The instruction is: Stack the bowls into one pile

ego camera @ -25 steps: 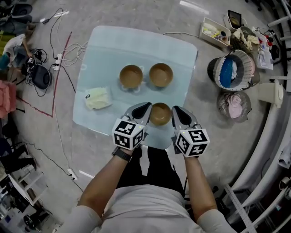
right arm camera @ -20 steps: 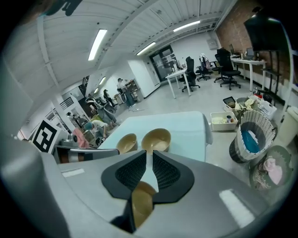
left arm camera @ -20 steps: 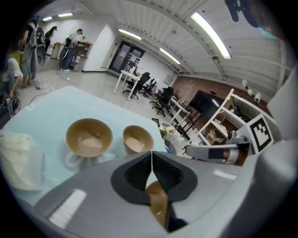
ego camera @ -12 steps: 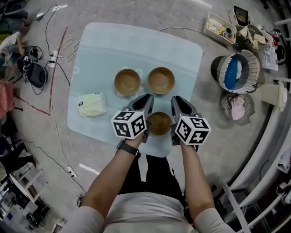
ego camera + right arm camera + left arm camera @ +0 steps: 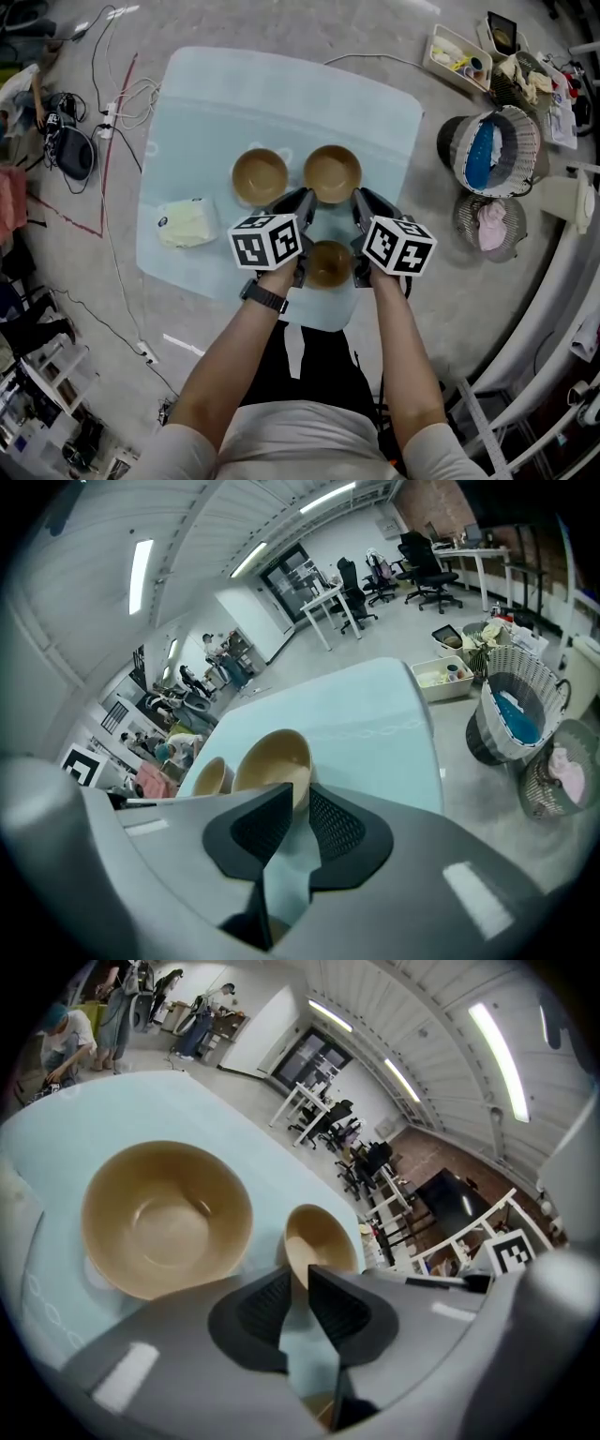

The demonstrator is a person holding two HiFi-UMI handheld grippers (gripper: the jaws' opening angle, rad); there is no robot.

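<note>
Head view: three bowls (image 5: pixel 260 175), mouths upward

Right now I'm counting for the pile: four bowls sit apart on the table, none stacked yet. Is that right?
Not quite: three bowls sit apart on the table, none stacked yet. The head view shows the left bowl and the right bowl side by side, and the near bowl closer to the person.
</note>
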